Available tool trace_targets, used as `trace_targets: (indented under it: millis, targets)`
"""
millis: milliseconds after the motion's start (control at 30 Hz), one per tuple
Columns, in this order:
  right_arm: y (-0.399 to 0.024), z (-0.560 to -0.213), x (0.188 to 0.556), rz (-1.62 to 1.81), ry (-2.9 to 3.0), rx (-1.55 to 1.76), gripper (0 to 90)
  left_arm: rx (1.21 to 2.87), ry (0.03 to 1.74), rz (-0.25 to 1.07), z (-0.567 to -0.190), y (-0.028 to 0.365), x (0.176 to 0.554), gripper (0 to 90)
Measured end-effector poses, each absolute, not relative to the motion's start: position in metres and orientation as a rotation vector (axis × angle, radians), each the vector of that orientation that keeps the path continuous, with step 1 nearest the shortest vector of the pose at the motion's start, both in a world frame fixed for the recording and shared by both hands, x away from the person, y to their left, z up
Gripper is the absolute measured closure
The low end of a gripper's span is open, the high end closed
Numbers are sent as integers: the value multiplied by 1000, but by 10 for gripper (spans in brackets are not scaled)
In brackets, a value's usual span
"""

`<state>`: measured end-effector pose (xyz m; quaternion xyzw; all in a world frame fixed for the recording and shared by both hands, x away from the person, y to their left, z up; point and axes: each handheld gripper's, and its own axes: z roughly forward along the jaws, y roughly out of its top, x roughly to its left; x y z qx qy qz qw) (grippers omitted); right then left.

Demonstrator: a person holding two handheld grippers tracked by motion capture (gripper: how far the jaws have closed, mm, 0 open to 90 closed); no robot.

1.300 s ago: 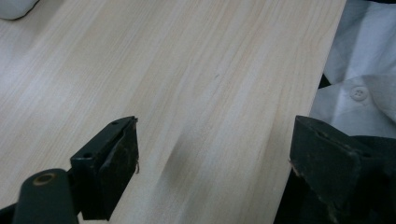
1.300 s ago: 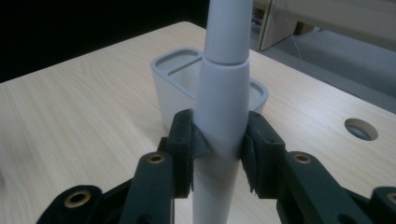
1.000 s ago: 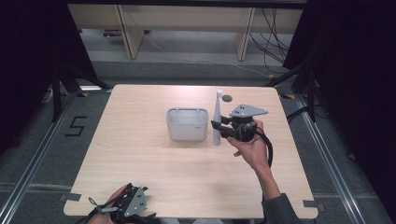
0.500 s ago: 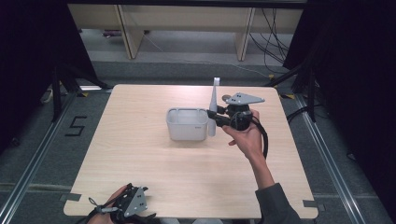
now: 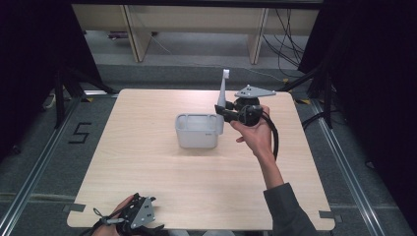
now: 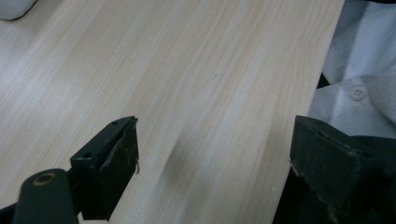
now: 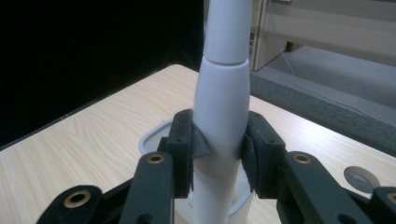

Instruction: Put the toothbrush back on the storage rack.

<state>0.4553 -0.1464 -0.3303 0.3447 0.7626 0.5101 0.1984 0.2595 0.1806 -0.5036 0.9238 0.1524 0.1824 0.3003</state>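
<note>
At the near edge of the table [image 5: 147, 196] the left gripper [image 5: 135, 216] lay low with its jaws spread wide apart and nothing between them; in the left gripper view there was bare wood between its black fingers [image 6: 112, 172], and a bit of pale cloth past the table's edge; this gripper looked like it had no job just then.

Farther out, near the middle of the table, the right gripper [image 5: 223, 112] was squeezed on a tall white brush-like stick [image 5: 223, 96]; in the right gripper view its pads [image 7: 187, 149] pressed on both sides of the stick's fat handle [image 7: 219, 116]; the stick stood almost straight up.

The stick's bottom end was just beside the right wall of the small grey tub [image 5: 196, 130], and I could not tell if it was touching the rim; the tub's round rim [image 7: 149, 140] showed just behind the handle; the tub looked empty inside.

So the picking up was done; my guess was that the stick belonged in the tub, and that part was not done yet; the hand needed to bring the stick over the opening, lower it in, and let go.

Far back on the table sat a small round disc [image 7: 362, 179], well apart from the tub.
</note>
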Motion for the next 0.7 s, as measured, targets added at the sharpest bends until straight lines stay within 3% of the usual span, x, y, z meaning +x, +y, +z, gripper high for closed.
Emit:
trace_targets:
  millis: [700]
  targets:
    - [-128, -332, 481, 1397, 2109, 999, 667, 2452, 398, 482, -503, 180, 259, 153]
